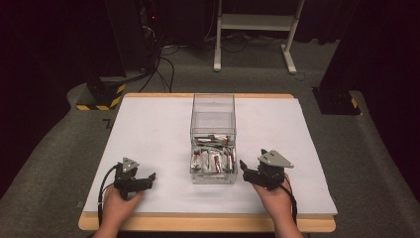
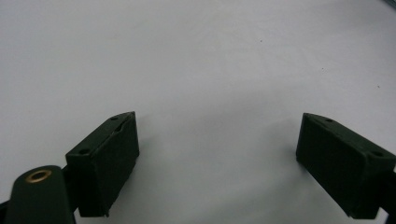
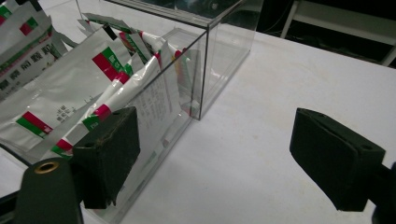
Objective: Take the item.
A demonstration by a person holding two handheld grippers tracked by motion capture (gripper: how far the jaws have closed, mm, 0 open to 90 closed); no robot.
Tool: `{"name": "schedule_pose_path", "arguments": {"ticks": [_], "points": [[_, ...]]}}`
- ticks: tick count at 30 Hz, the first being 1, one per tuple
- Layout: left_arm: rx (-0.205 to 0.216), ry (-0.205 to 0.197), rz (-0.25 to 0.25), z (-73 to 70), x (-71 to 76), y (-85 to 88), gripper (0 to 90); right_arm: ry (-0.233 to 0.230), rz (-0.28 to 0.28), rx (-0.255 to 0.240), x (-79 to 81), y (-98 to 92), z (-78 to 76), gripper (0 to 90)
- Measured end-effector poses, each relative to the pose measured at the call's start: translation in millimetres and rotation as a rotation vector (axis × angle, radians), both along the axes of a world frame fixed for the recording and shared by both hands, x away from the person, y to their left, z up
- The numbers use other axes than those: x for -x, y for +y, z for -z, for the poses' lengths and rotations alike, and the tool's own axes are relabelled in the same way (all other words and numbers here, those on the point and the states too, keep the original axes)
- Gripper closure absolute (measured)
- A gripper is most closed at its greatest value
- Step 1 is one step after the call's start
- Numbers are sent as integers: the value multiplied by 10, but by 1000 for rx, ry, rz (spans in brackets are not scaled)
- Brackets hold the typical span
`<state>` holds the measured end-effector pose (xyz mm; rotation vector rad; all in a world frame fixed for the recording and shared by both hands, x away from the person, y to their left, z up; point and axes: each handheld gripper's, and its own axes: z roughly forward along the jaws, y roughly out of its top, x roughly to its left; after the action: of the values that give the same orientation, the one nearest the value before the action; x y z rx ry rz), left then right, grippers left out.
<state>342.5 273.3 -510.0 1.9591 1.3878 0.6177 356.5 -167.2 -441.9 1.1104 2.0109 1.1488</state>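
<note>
Box [image 1: 213, 130] of clear plastic, oblong, at table [image 1: 148, 129] middle in high view, long axis running away from the person, silvery sachets [image 1: 213, 159] heaped in its near end. Left tongs [image 1: 150, 177] and right tongs [image 1: 243, 166] flanking it, white sheet beneath, grey carpet around.

Left gripper view: left tongs [image 2: 215, 163] spread wide over bare matte white.

Right gripper view: right tongs [image 3: 212, 154] agape, empty, just beside the box [image 3: 205, 51] wall; sachets [image 3: 70, 88] white with red and green marks.

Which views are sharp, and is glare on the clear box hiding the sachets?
High view: dim, soft, clear box faintly reflective, sachets readable. Right gripper view: sachets crisp through the wall, mild reflections. Left gripper view: evenly lit white table, near pads slightly soft.
</note>
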Motion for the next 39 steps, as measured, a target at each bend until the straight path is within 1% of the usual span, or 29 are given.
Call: {"name": "schedule_pose_path", "arguments": {"ticks": [2, 9, 18, 29, 32, 39], "points": [[0, 1, 1, -1, 0, 0, 133, 0, -2, -3, 6, 13, -17, 163], [0, 0, 0, 0, 0, 0, 133, -22, -22, -8, 29, 64, -90, 166], [1, 0, -1, 0, 0, -1, 133, -28, -43, -14, 55, 141, -127, 171], [-2, 2, 2, -2, 0, 2, 133, -21, -65, -27, 80, 264, -133, 183], [-3, 2, 2, -2, 0, 2, 133, -10, -75, -30, 81, 320, -139, 187], [-4, 3, 3, -2, 1, 3, 133, -18, -95, -39, 96, 407, -176, 197]]}}
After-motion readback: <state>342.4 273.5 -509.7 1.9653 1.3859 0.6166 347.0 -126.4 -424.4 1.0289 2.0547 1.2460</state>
